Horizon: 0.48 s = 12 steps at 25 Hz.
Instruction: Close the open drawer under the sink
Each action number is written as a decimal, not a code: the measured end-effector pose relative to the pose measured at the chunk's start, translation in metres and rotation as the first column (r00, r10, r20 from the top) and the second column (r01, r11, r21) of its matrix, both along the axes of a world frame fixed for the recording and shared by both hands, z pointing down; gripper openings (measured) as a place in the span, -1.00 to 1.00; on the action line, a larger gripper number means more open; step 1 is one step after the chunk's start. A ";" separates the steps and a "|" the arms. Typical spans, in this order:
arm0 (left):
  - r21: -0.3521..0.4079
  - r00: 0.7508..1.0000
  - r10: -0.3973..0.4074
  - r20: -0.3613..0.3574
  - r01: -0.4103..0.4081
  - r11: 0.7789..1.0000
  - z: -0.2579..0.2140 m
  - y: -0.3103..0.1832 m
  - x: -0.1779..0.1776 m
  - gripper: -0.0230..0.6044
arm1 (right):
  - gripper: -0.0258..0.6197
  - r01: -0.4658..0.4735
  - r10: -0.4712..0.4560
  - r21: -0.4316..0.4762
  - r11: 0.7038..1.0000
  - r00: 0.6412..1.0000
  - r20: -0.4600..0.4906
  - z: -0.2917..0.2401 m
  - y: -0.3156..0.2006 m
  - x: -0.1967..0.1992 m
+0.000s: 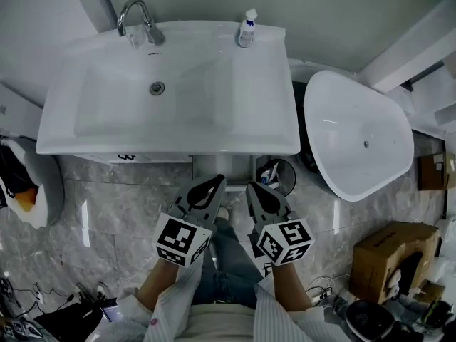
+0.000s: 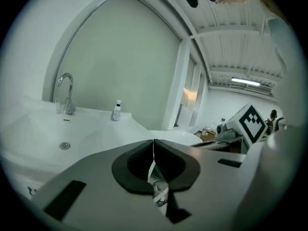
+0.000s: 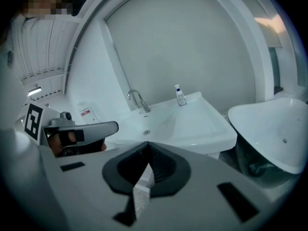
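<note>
Two grippers are hovering side by side in your hands, in front of the sink (image 1: 171, 147).

- Left gripper (image 1: 213, 184): you are holding its jaws together, nothing between them.
- Right gripper (image 1: 254, 189): its jaws are meeting at the tips, empty.
- Drawer (image 1: 222, 168): it is projecting a little from under the sink's front edge, just ahead of both jaw tips; you cannot tell whether they touch it.
- Faucet (image 1: 139, 20) and bottle (image 1: 247, 29): both are standing on the sink's back rim.
- Bin (image 1: 279, 177): it is sitting just right of the drawer.
</note>
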State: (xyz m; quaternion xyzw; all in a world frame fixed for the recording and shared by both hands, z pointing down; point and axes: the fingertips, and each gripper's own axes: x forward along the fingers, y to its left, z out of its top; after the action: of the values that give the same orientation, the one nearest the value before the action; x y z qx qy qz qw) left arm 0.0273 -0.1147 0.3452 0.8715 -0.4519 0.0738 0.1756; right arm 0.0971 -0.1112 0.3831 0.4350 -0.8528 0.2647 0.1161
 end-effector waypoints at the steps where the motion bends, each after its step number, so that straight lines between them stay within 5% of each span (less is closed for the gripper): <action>1: -0.012 1.000 0.000 0.002 0.000 1.000 0.007 0.000 0.000 -0.88 | -0.89 -0.004 0.004 -0.008 1.000 1.000 -0.001 0.005 0.001 0.001; 12: -0.084 1.000 -0.004 0.018 0.006 0.996 0.077 0.017 -0.002 -0.87 | -0.89 0.001 -0.006 -0.113 0.994 0.999 -0.045 0.072 0.015 0.006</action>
State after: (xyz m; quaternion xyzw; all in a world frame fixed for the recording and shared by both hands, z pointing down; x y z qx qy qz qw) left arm 0.0253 -0.0975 0.4221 0.8615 -0.4522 0.1001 0.2080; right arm 0.1031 -0.0965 0.4553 0.4322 -0.8343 0.3025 0.1604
